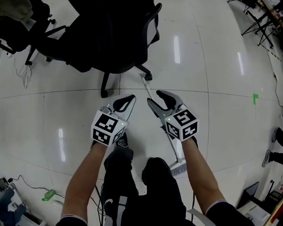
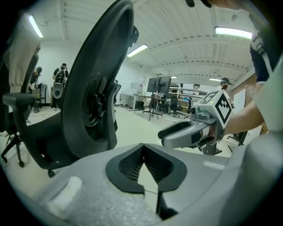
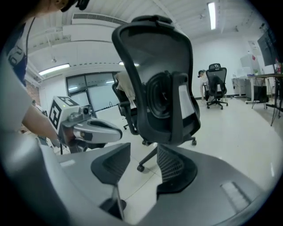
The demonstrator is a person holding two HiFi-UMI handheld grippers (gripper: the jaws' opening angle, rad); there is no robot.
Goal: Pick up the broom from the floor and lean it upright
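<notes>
The broom lies flat on the pale floor in the head view. Its thin white handle (image 1: 148, 88) runs from beside a chair caster back towards me, ending in the brush head (image 1: 178, 167) by my feet. My right gripper (image 1: 160, 101) hovers just over the handle, open; in the right gripper view (image 3: 143, 161) the handle (image 3: 116, 196) shows low in the gap, close to the left pad, with no pad pressing on it. My left gripper (image 1: 130, 99) hangs beside it to the left, off the broom, shut and empty (image 2: 142, 148).
A black office chair (image 1: 114, 36) stands right ahead, its caster (image 1: 149, 77) next to the handle's far end. Another dark chair (image 1: 20, 26) is at the far left. Cables (image 1: 25, 73) trail at left. A green floor mark (image 1: 255, 98) and a person's shoes (image 1: 274, 146) are at right.
</notes>
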